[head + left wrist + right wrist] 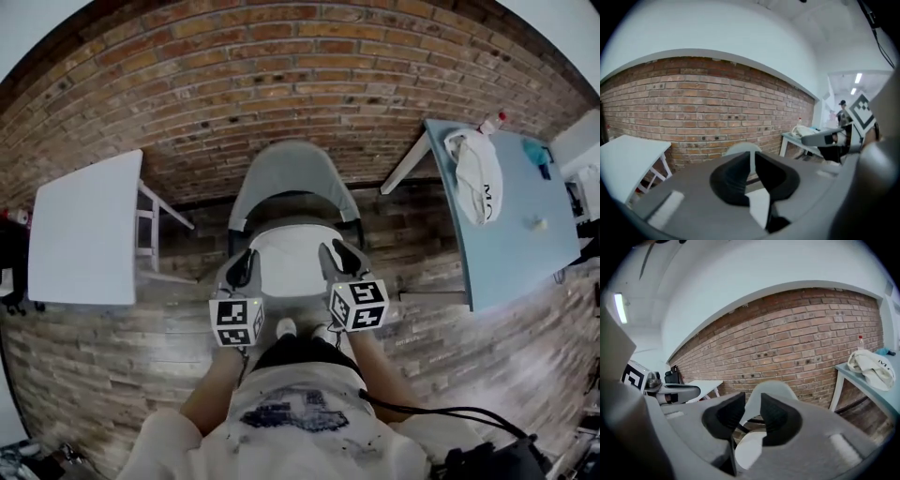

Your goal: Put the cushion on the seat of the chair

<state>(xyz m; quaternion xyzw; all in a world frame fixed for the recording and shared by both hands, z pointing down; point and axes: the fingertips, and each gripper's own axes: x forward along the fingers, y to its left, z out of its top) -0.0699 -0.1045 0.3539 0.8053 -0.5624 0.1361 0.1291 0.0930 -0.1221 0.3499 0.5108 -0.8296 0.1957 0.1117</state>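
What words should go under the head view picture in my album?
Over the grey chair, the left gripper and right gripper hover empty; the white cushion lies on it.

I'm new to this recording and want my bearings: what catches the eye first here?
A grey chair stands mid-picture against a brick wall, with what looks like a white cushion on its seat. Just before it hover the left gripper and right gripper, both empty. A white table stands at the left, a blue table at the right.
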